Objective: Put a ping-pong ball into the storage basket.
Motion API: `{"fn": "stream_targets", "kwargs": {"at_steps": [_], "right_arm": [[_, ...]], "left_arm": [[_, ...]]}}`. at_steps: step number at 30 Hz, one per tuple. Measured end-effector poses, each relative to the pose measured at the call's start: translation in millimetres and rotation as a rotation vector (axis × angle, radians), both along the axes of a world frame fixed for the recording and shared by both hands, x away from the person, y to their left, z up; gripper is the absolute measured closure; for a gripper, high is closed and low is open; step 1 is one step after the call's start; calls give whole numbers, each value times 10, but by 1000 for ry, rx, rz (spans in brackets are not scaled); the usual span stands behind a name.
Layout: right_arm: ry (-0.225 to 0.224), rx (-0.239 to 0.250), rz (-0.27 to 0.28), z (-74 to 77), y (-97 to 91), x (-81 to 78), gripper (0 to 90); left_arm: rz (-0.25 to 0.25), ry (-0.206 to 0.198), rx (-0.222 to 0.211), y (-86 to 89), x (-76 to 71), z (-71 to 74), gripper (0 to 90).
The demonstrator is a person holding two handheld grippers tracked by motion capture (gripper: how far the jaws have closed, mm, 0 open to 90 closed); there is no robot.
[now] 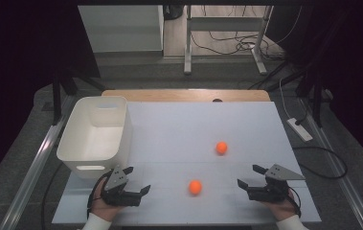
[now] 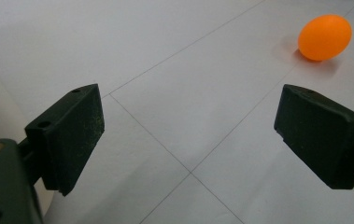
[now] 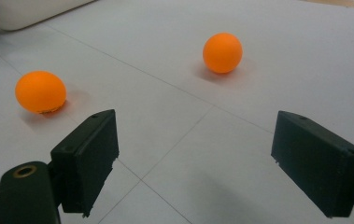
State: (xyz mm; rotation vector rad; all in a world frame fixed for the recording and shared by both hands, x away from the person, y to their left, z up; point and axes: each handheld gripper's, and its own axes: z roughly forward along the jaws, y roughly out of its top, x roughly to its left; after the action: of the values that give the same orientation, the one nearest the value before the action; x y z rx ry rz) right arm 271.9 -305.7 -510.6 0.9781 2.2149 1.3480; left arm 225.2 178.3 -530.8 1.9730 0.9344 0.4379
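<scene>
Where thin grid lines cross it, the white board (image 1: 203, 124) lies matte and flat over a wooden table (image 1: 184, 94) whose edge shows at 12 o'clock. Two smooth, round orange balls rest on the board: the near ball (image 1: 195, 187) toward 6 o'clock and the far ball (image 1: 221, 147) just right of centre, well apart from each other. A white plastic bin (image 1: 81, 148) with rounded corners and a handle slot stands at 9 o'clock, overhanging the board's left edge. Open board stretches between the bin and the balls.

The left gripper (image 1: 139, 181), black and blocky, sits at 7 o'clock with its jaws spread wide and nothing between them; the near ball lies to its right, apart. The right gripper (image 1: 249, 176) at 5 o'clock is likewise spread and empty, with the near ball to its left and the far ball ahead of it.
</scene>
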Motion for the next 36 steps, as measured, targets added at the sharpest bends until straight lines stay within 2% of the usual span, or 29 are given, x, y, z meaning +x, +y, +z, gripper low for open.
{"fn": "stream_targets", "kwargs": {"at_steps": [15, 36], "right_arm": [[5, -16, 0, -11, 15, -1, 149], [9, -3, -2, -4, 12, 3, 151]], "left_arm": [[1, -4, 2, -11, -4, 10, 94], [1, -7, 1, -50, -4, 50, 94]]}}
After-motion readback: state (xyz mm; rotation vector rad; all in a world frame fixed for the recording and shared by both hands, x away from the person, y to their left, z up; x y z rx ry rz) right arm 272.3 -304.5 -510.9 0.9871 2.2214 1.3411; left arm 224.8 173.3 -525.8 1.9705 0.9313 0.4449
